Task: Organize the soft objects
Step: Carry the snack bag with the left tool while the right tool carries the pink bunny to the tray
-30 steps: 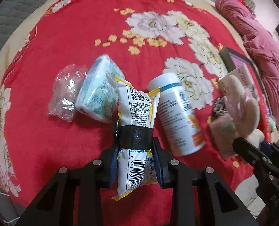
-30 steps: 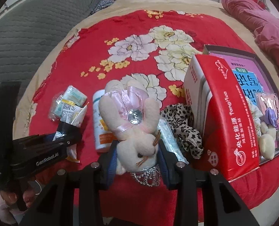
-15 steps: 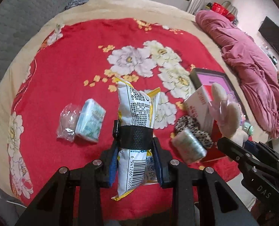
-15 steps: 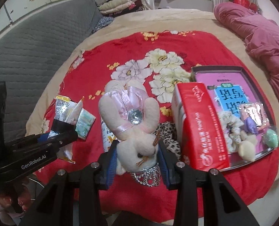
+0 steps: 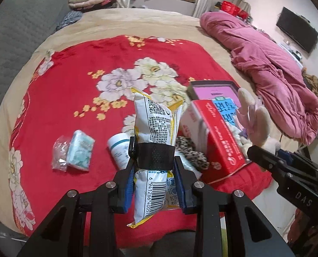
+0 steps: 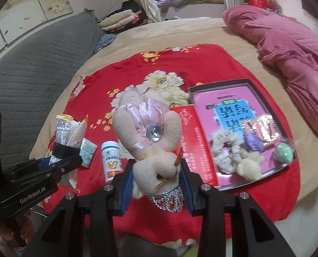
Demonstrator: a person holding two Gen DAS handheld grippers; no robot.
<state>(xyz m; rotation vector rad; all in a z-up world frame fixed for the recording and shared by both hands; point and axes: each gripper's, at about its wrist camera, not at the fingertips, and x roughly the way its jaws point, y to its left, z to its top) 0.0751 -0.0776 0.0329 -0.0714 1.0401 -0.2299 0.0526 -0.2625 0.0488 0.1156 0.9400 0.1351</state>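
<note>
Scrunchie only in right view

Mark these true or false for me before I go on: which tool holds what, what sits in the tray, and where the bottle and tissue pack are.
1. The left tool is closed on a snack packet. True.
2. The right tool is open and empty. False: it is closed on a plush rabbit, gripped near the head.
3. The tray already holds a fluffy scrunchie and a green egg-shaped item. True.
4. The white bottle stands upright in the tray. False: it lies on its side on the red blanket, outside the tray.
5. The tissue pack lies on the blanket beside a clear plastic bag. True.
</note>
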